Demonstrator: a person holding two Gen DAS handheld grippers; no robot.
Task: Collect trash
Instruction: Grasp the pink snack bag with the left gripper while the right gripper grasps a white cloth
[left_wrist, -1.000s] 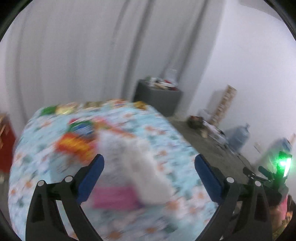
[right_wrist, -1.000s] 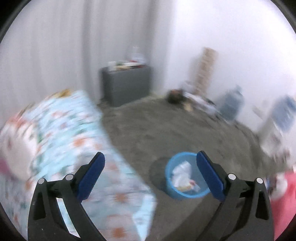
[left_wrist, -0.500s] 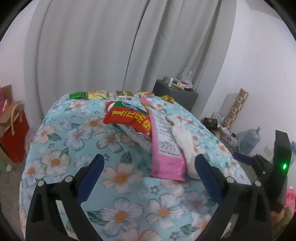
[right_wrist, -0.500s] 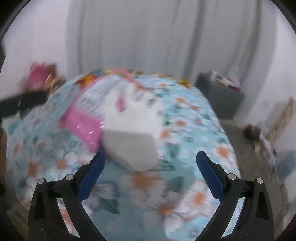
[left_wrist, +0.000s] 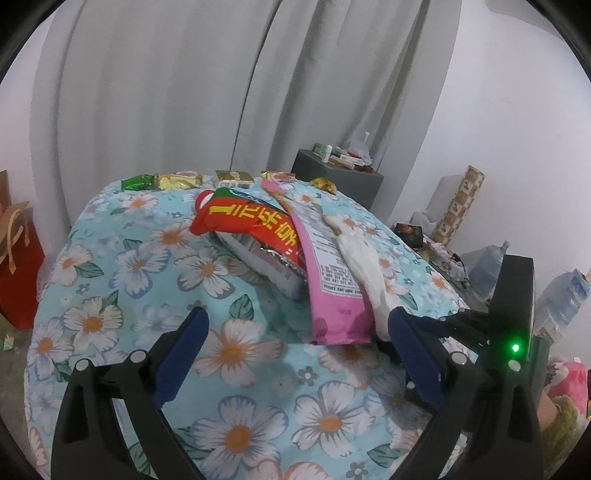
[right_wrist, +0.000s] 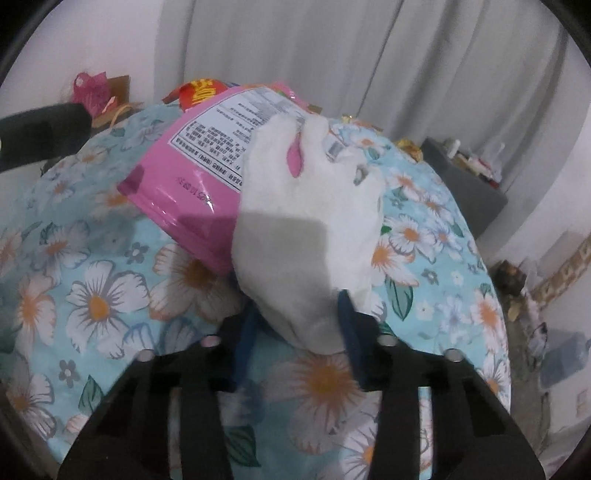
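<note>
We are looking at a pale grey curtain (left_wrist: 192, 92) hanging in folds behind the bed (left_wrist: 110, 280), whose floral sheet is spreading wide. A white wall (left_wrist: 517, 122) is meeting the curtain on the right, where a grey cabinet (left_wrist: 338, 181) is standing, cluttered on top. Beyond, a patterned roll (left_wrist: 458, 206) is leaning on the wall. A red bag (left_wrist: 16, 266) is sitting on the floor at the left.

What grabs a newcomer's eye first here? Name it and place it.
The right gripper, shut on a crumpled white tissue at the near end of the floral tablecloth. That tissue lies over a glossy pink snack bag, beside a red snack bag; the left gripper hangs open.
</note>
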